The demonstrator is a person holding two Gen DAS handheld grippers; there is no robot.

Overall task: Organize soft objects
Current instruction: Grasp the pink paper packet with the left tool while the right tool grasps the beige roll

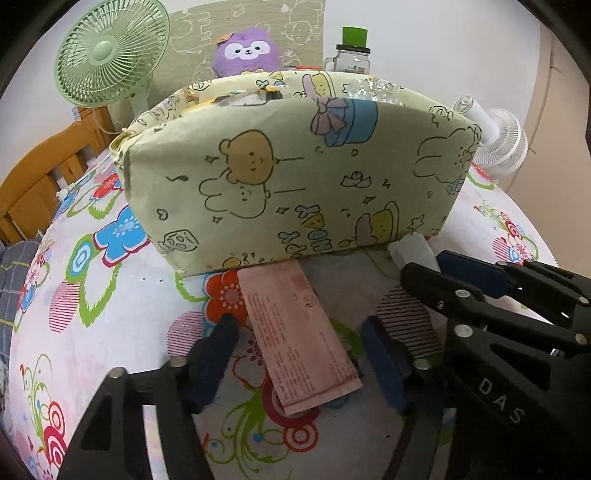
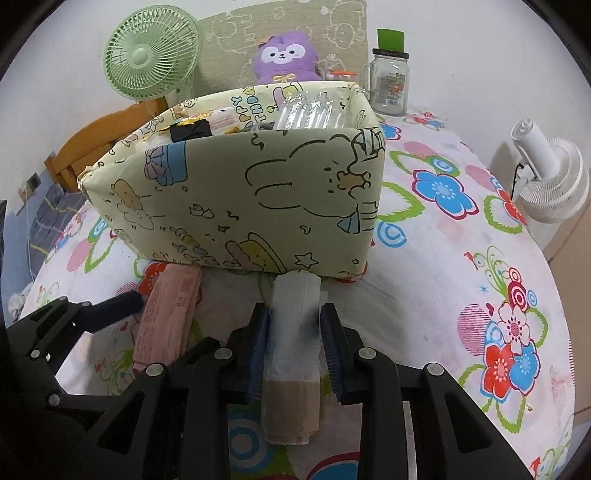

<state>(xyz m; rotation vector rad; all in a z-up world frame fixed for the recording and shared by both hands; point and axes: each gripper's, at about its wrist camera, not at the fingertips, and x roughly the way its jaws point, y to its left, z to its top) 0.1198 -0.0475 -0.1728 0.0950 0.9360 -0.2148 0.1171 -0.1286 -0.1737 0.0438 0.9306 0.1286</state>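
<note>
A white soft pack (image 2: 295,328) with a beige lower end lies on the flowered bedspread (image 2: 461,258), its far end touching the foot of the storage box (image 2: 236,199). The right gripper (image 2: 295,332) is clamped on this pack: its two blue pads press against the pack's sides, which bulge slightly between them.

Just to the left lies a pink pack (image 1: 295,332) with small printed text, long and flat, its far end tucked against the bottom edge of the same box. The left gripper (image 1: 299,354) straddles it, one finger on each side. Its jaws stand partly apart, and the pads are not pressing on the pack; a strip of bedspread shows between each pad and the pack's edges. In the right wrist view this pink pack (image 2: 166,317) shows beside the left gripper's dark finger (image 2: 118,306).

The box is covered in pale yellow-green paper with cartoon bears and rabbits. Its top is open, and inside it are crinkled clear plastic wrapping (image 2: 314,110), a black item (image 2: 192,131) and some small printed packets.

Behind the box, by the wall, sits a purple plush toy (image 2: 284,55) in front of a patterned cushion (image 2: 236,29). A green fan (image 2: 151,55) stands to its left, a glass jar (image 2: 389,85) with a green cap to its right, and a white fan (image 2: 550,177) at the bed's right edge. A wooden bed frame (image 1: 40,177) shows on the left.
</note>
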